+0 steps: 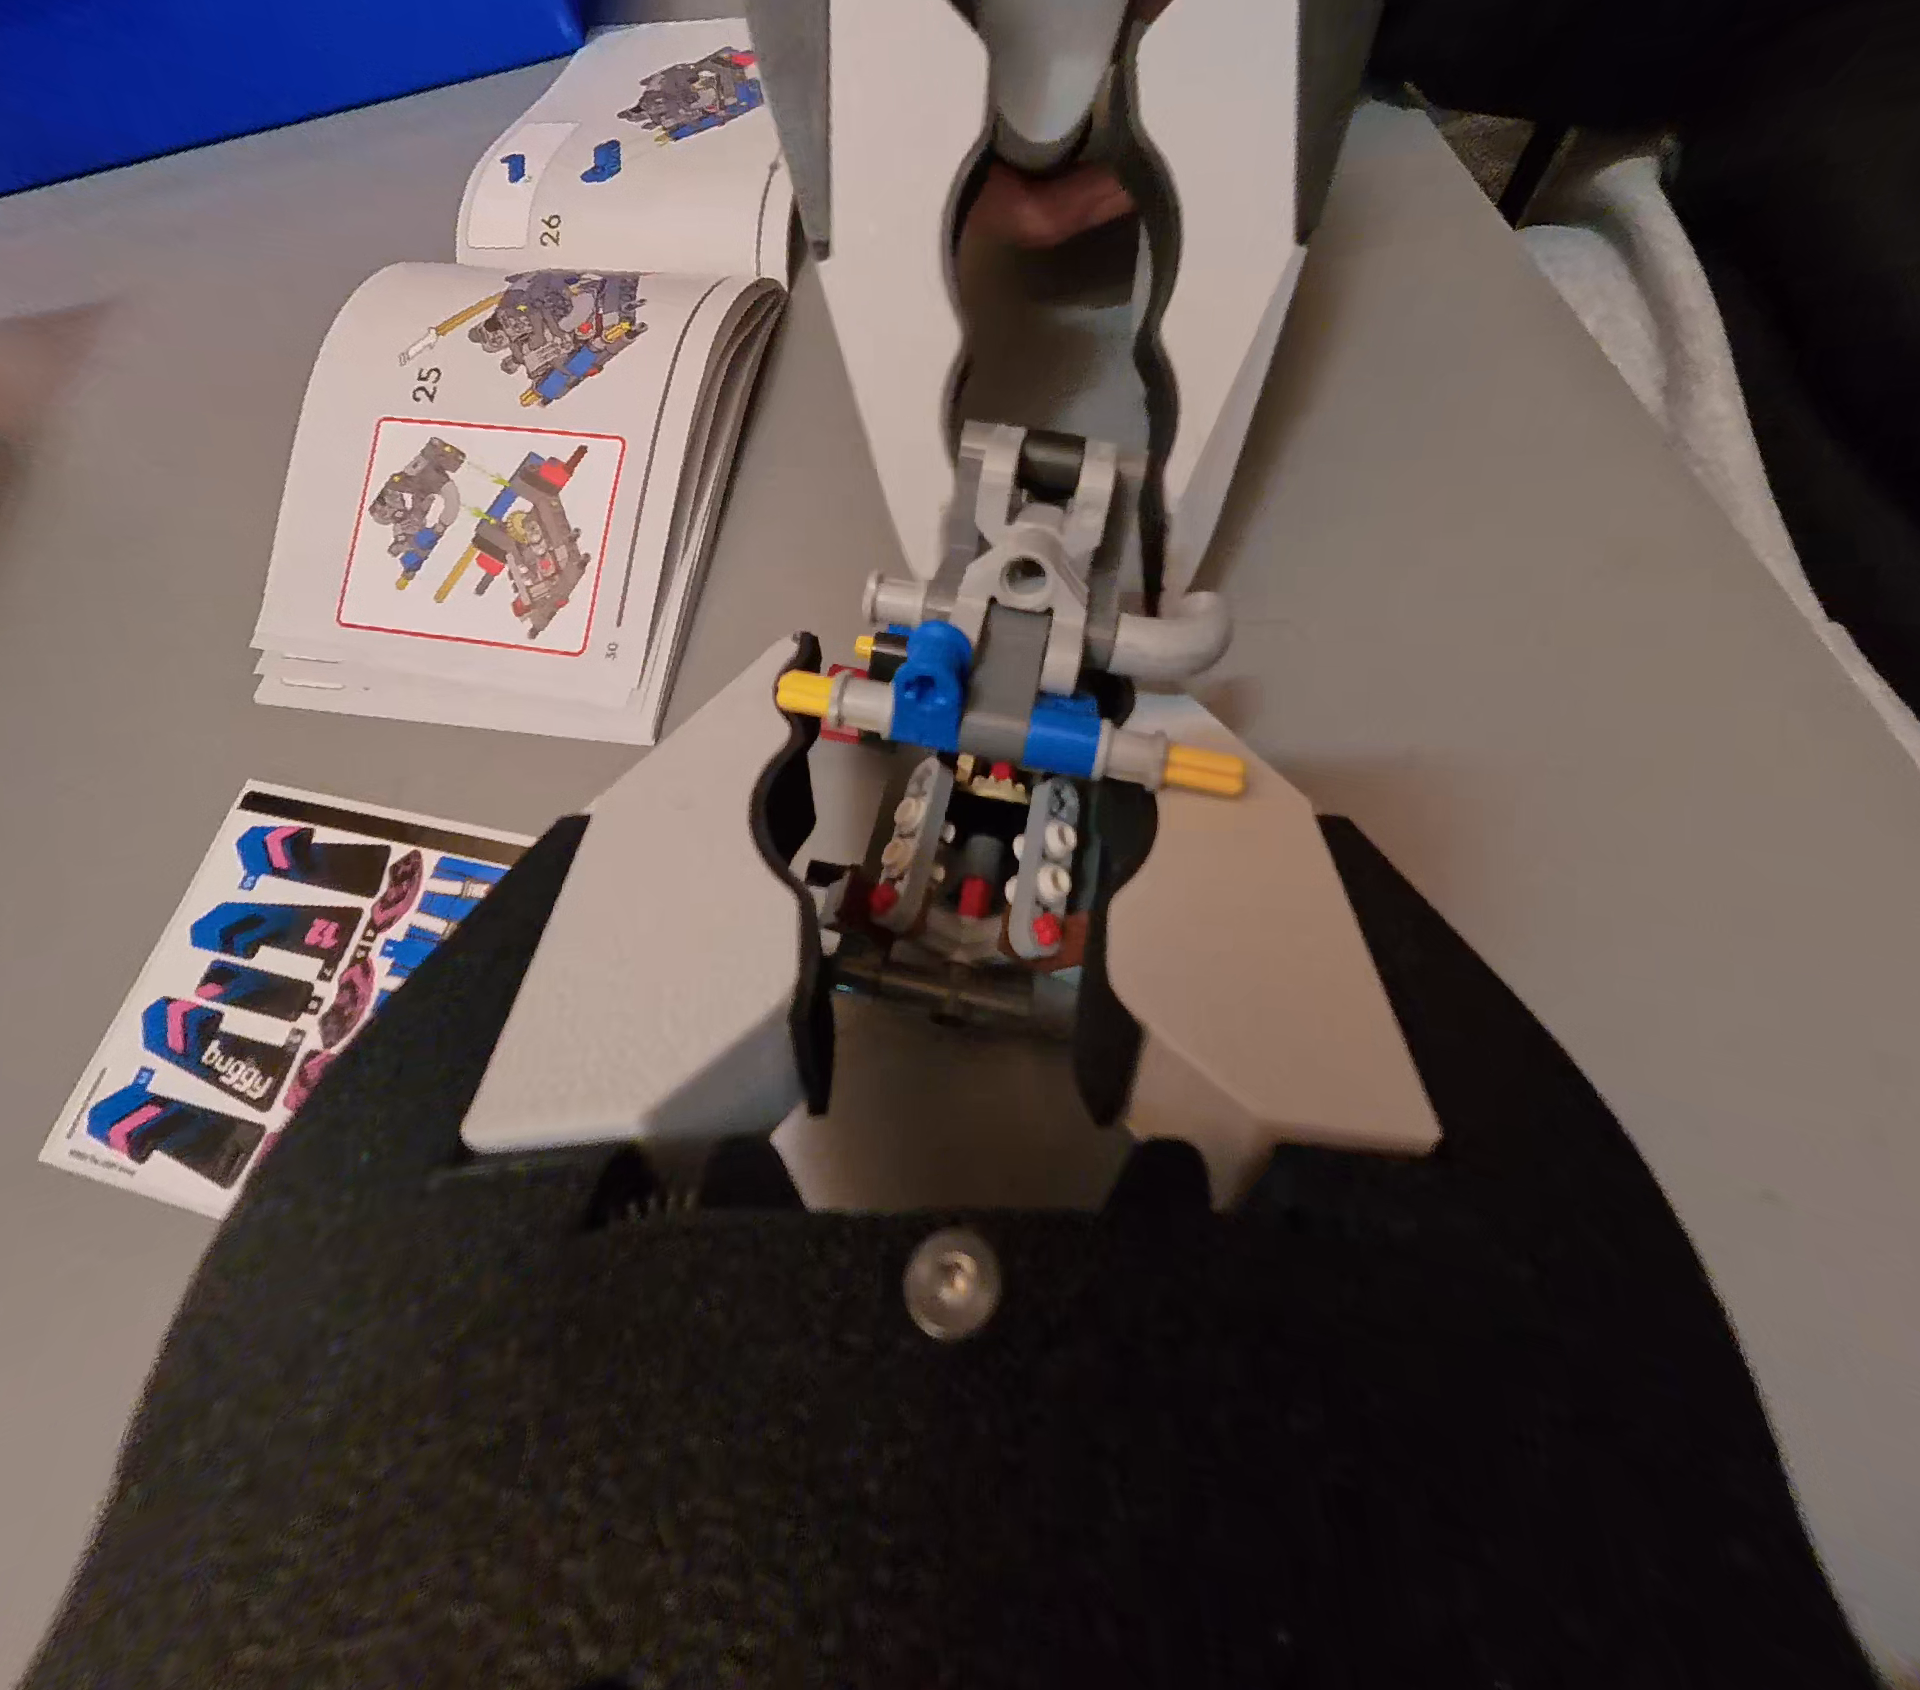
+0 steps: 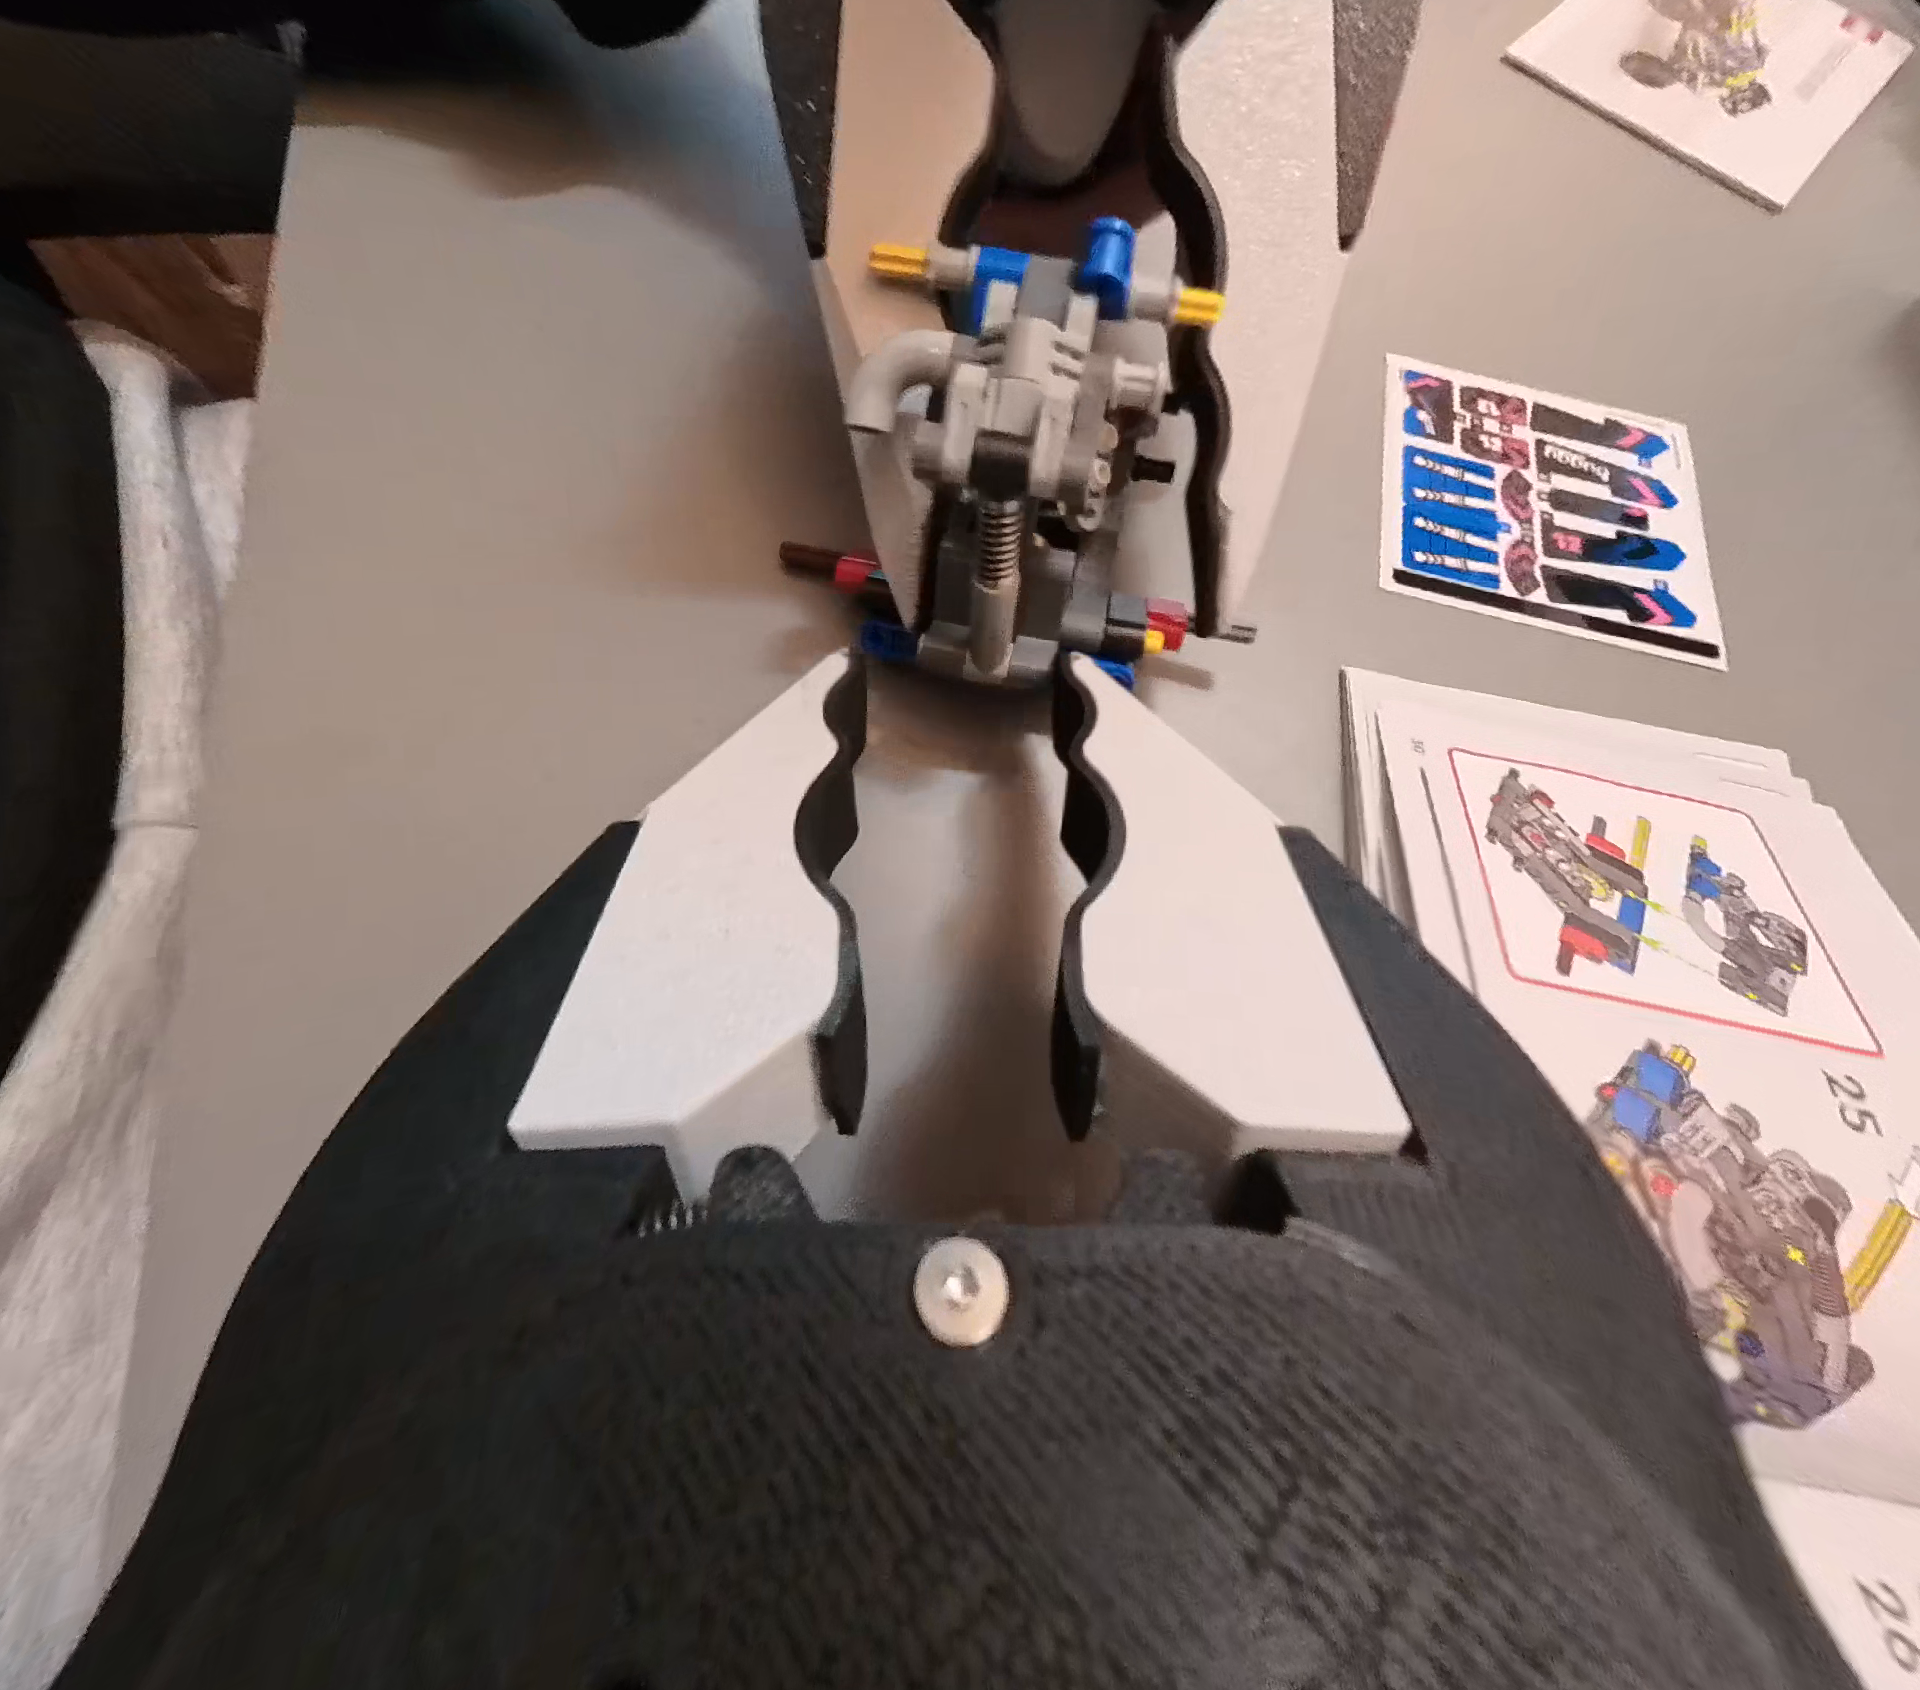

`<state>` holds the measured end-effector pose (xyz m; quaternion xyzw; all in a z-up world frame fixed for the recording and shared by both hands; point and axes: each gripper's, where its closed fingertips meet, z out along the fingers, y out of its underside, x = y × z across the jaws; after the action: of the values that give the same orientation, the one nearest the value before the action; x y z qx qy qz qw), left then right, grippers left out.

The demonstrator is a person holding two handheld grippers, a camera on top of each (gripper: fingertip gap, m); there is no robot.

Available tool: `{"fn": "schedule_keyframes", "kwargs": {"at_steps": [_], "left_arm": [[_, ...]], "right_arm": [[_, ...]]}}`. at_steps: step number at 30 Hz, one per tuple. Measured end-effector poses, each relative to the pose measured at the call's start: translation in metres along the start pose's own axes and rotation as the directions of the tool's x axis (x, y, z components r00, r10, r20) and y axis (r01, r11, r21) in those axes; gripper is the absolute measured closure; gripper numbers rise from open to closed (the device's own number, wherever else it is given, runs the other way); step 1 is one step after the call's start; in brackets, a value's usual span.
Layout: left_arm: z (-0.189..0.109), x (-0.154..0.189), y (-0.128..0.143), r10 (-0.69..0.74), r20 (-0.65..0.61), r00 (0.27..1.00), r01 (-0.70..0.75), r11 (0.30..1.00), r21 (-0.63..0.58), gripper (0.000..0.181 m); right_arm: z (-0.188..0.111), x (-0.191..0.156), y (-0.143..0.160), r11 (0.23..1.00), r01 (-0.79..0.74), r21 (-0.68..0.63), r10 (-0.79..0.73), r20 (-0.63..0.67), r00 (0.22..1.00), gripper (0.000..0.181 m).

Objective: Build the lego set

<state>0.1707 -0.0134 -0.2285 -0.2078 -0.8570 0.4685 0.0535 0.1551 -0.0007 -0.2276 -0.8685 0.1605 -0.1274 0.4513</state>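
Lego model [image 1: 997,767] base hidden between left tool [image 1: 951,892] fingers, booklet [image 1: 499,487] cropped.

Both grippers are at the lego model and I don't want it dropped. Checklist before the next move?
1. Left gripper grip on the lego model: ok, its fingers clamp the sides.
2. Right gripper grip: cannot tell; the tips flank the grey end, contact unclear.
3. Instruction booklet open and in view: ok.
4. Sticker sheet out of the way: ok, flat on the table.
5. Yellow axle seated: cannot tell; both ends stick out.
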Motion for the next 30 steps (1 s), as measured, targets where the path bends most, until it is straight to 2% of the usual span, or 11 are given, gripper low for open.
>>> {"fn": "schedule_keyframes", "kwargs": {"at_steps": [3, 9, 13, 27, 30], "left_arm": [[0.0, -0.001, 0.0, -0.003, 0.003, 1.0, 0.003, 1.0, -0.001, 0.132], [0.0, 0.003, 0.002, -0.072, -0.093, 0.993, 0.07, 0.997, -0.022, 0.13], [0.0, -0.001, 0.003, -0.038, -0.089, 0.995, 0.033, 0.998, -0.054, 0.13], [-0.002, -0.001, 0.004, -0.097, -0.115, 0.989, 0.09, 0.994, -0.07, 0.131], [-0.002, 0.001, 0.005, -0.076, -0.134, 0.988, 0.066, 0.995, -0.073, 0.13]], "right_arm": [[-0.002, 0.007, -0.004, 0.999, -0.036, 0.026, 0.037, -0.043, 0.998, 0.157], [-0.002, 0.011, -0.002, 1.0, -0.021, 0.018, 0.022, -0.044, 0.999, 0.158], [-0.002, 0.014, -0.001, 1.0, -0.021, 0.016, 0.022, -0.061, 0.998, 0.158], [0.0, 0.014, -0.001, 1.0, -0.007, 0.008, 0.008, -0.058, 0.998, 0.159], [0.0, 0.014, 0.0, 1.0, -0.003, 0.006, 0.004, -0.059, 0.998, 0.159]]}}
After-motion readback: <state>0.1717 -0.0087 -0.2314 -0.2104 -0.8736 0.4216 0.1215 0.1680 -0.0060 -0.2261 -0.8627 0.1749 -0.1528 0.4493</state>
